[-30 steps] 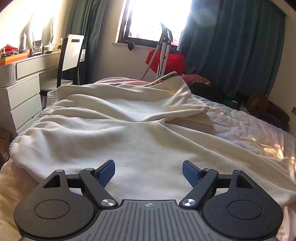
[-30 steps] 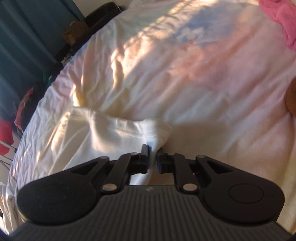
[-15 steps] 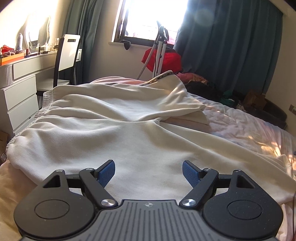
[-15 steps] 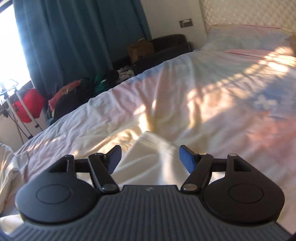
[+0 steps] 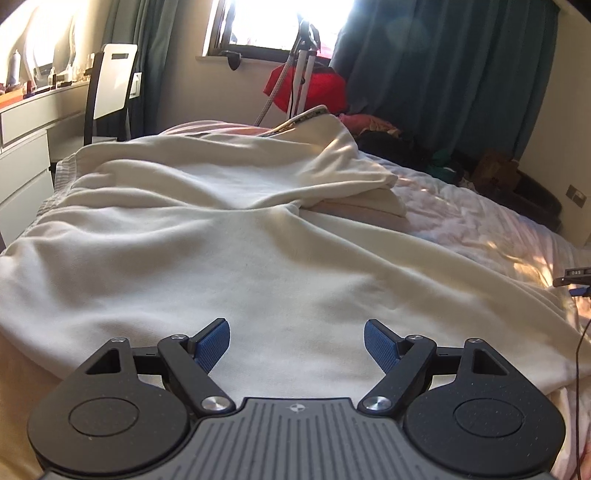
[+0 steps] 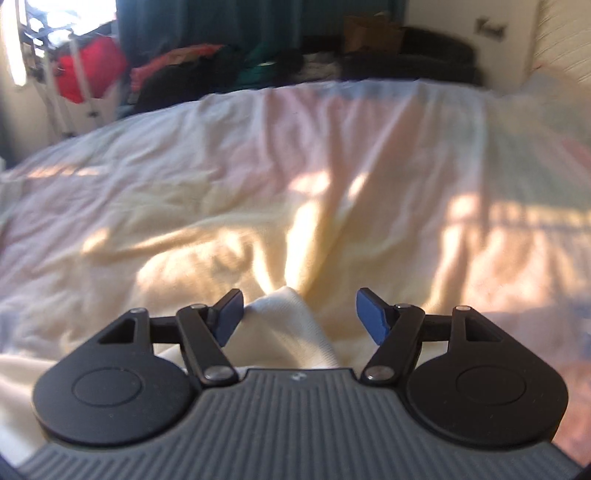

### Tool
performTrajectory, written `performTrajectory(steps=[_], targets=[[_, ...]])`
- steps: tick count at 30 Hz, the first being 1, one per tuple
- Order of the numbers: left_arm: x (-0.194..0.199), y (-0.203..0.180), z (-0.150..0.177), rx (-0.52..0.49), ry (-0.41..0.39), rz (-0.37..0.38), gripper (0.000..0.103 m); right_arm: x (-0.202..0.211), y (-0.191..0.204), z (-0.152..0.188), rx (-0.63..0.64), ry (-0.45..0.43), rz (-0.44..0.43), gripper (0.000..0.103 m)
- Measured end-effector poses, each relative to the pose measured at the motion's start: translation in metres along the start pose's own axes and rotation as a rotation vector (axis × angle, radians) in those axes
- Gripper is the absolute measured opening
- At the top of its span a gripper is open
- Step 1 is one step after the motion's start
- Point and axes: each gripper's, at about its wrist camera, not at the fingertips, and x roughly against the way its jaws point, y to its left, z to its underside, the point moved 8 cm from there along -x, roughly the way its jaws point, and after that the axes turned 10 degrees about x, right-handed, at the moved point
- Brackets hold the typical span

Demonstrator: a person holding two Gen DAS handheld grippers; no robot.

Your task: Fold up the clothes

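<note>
Both hand-held grippers stand with blue pads apart and nothing pinched: the left gripper (image 5: 297,338) hangs wide over the cream garment (image 5: 229,258), while the right gripper (image 6: 299,314) has its jaws closing a little, a pointed white corner of the cloth (image 6: 291,325) lying loose between them, close to the pad at 9 o'clock but not pressed by either. Only the left wrist view shows the garment's full spread across the bed (image 5: 480,221), its ribbed hem at 9 o'clock, a folded-over part at 1 o'clock, plus the white chair (image 5: 112,86), the drawers (image 5: 22,162) at 9 o'clock and the bright window (image 5: 273,22) at 12. Only the right wrist view shows the sunlit, rumpled sheet beyond the garment and a pillow (image 6: 557,85) at 2 o'clock. Each view catches the red bag (image 5: 314,88) and dark curtains (image 5: 443,66) far off. The right view is blurred, so the heap of clothes (image 6: 221,70) at 12 o'clock is hard to sort out. At the left view's 3 o'clock edge a dark device (image 5: 576,277) is cut off; its small label cannot be read. A wall plate (image 6: 491,27) carries no legible writing.
</note>
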Motion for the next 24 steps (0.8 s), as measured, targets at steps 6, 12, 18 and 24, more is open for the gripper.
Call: performTrajectory(steps=[6,12,18,24], targets=[[0.003,0.006,-0.003,0.036,-0.008,-0.008,0.082,0.019,0.005,0.007,0.045,-0.007,-0.145,0.008],[0.009,0.01,-0.008,0.052,-0.036,-0.023,0.082,0.067,-0.03,-0.023,-0.256,-0.35,-0.148,0.007],[0.005,0.013,-0.008,0.054,-0.037,-0.044,0.082,0.017,-0.031,0.002,-0.335,-0.241,-0.035,0.008],[0.0,0.011,-0.01,0.034,-0.049,-0.057,0.082,0.0,-0.027,0.014,-0.386,-0.245,0.029,0.034]])
